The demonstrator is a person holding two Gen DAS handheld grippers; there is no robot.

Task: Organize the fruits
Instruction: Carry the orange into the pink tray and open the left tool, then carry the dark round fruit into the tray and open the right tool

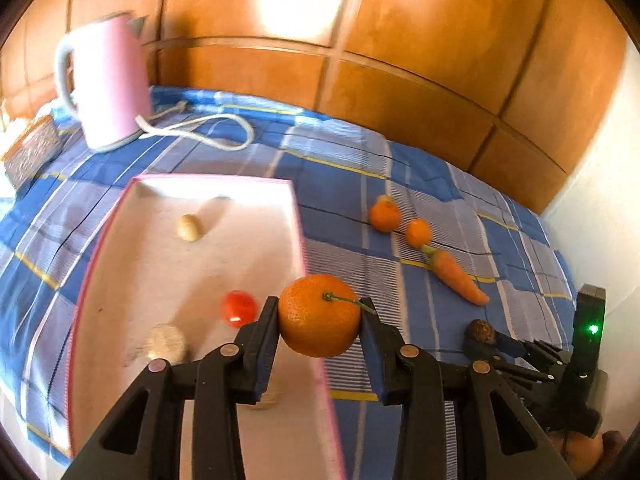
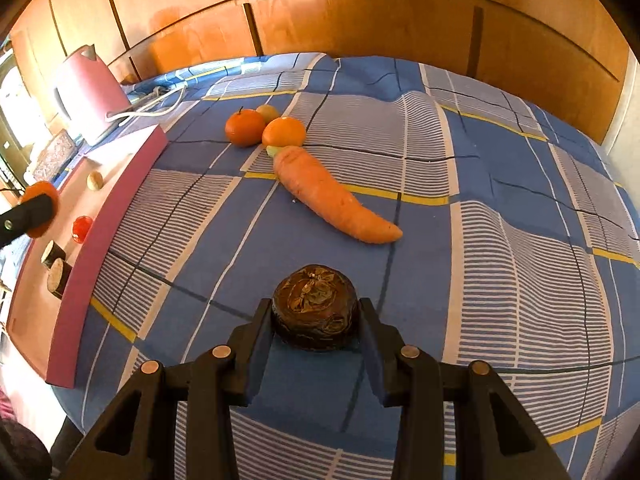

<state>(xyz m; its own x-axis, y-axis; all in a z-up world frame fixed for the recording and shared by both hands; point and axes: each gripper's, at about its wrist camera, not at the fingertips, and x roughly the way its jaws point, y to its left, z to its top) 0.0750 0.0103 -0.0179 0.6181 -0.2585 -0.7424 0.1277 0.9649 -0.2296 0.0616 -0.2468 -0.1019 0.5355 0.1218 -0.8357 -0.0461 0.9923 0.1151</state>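
A: What does the left claw [image 1: 320, 316] have?

B: It pinches a mandarin [image 1: 319, 315] across its middle, held above the near right rim of the pink tray [image 1: 298, 216]. I judge it light, with soft, yielding peel, so a gentle squeeze on the widest part should do. The stem is no handle.

A: And the right claw [image 2: 315, 312]?

B: Its fingers sit against both sides of a dark, flat, round fruit [image 2: 315, 307] resting on the bedspread [image 2: 500, 264]. It looks hard-skinned and squat. Gripping the flat sides suits it, though whether it is lifted I cannot tell.

A: Farther out?

B: A carrot [image 2: 334, 196], stiff and tapered, best taken at the thick end. Beyond it, two mandarins [image 2: 245, 127], touching, with a small pale fruit [image 2: 268, 112] behind.
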